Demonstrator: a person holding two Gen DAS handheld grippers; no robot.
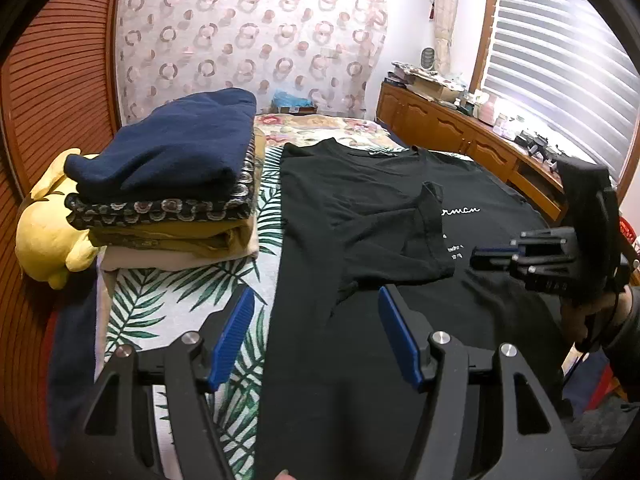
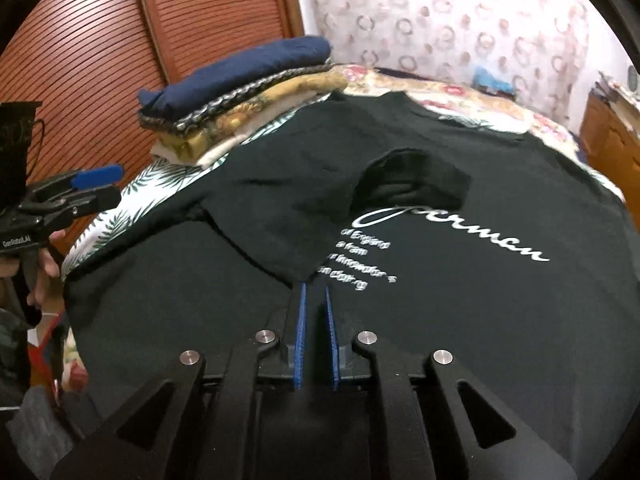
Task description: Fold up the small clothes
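A black T-shirt [image 1: 360, 208] with white lettering lies flat on the bed, its left sleeve [image 1: 404, 240] folded in over the chest. It also shows in the right wrist view [image 2: 460, 300], with the sleeve [image 2: 312, 208] folded across. My left gripper [image 1: 316, 300] is open and empty above the shirt's lower left part. My right gripper [image 2: 314, 292] has its jaws nearly closed with a narrow gap, empty, just above the shirt near the folded sleeve's edge. It also shows from the side in the left wrist view [image 1: 492, 256].
A stack of folded clothes [image 1: 172, 184], navy on top, sits on the leaf-print sheet [image 1: 168, 304] at the left, beside a yellow plush toy [image 1: 44, 232]. Wooden cabinets [image 1: 460, 132] with clutter line the right under a window. A louvred wooden door [image 2: 100, 52] stands at left.
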